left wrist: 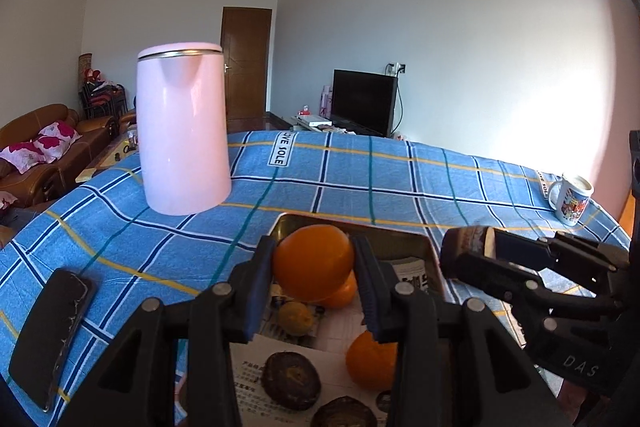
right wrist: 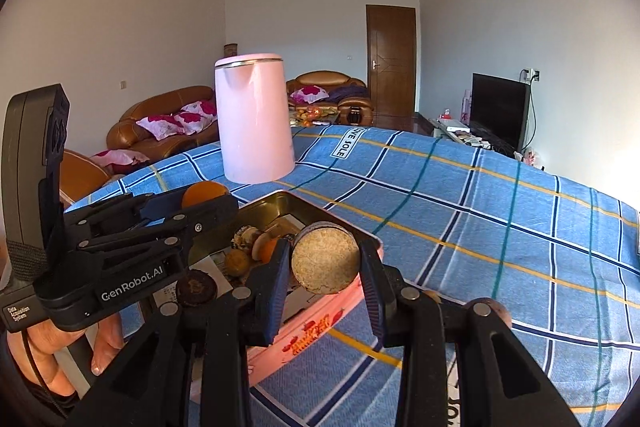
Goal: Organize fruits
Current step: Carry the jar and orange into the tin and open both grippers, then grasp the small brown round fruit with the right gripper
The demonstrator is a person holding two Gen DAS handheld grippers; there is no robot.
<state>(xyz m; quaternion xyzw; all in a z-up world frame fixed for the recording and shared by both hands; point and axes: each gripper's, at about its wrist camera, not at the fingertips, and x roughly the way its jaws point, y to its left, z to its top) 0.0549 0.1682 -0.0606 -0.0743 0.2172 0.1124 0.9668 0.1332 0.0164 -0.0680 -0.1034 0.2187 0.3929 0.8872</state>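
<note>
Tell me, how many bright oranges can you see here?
3. One orange is clamped in the left gripper; a second orange peeks out just beneath it in the tin; a third orange lies nearer, on the paper. Others may be hidden.

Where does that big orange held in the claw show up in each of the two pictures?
Left wrist view: the orange sits low and centre, gripped by the left claw, above the tin tray.
Right wrist view: the same orange peeks out at middle left, in that claw.
Shared landmark: the pink kettle.
</note>
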